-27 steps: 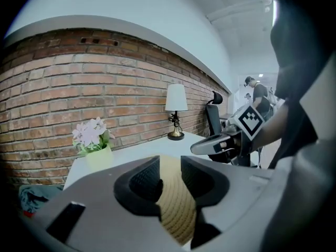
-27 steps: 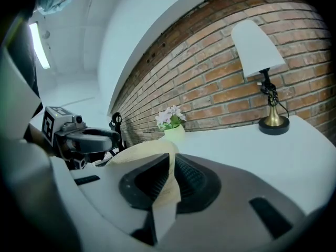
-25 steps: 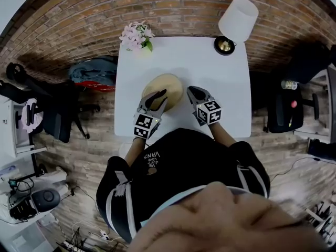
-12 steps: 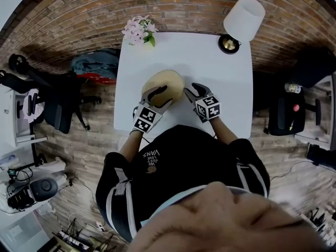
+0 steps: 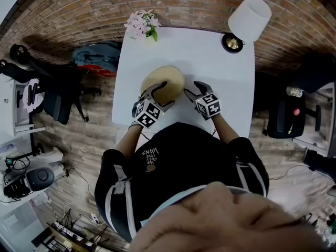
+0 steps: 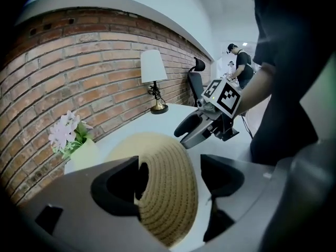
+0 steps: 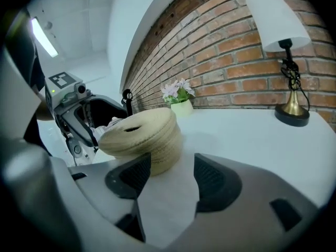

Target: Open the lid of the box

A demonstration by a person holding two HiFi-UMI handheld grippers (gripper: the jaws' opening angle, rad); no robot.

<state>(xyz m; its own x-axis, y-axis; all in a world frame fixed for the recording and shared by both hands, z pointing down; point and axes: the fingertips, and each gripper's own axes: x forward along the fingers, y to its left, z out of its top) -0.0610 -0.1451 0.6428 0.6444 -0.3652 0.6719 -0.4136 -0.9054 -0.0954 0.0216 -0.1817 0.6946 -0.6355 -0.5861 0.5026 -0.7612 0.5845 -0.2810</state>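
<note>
A round woven straw box (image 5: 164, 79) with its lid on stands in the middle of the white table (image 5: 210, 56). In the right gripper view the lid (image 7: 134, 126) has a small slot on top and looks slightly askew over the box wall. My left gripper (image 5: 166, 92) reaches the box from the near left. Its jaws are opening with the box edge (image 6: 170, 188) between them, and the right pad stands apart from the weave. My right gripper (image 5: 192, 90) is at the box's right side. Its jaws are opening over bare table, with the box (image 7: 157, 146) just ahead and to the left.
A lamp with a white shade (image 5: 249, 18) and brass foot (image 5: 232, 42) stands at the table's far right corner. A pot of pink flowers (image 5: 142, 25) is at the far left corner. Office chairs (image 5: 58, 98) stand on the brick floor to both sides.
Both grippers' jaws have spread from nearly shut to wide. The left gripper has closed in on the box edge, and the right one has come nearer to the box's right side.
</note>
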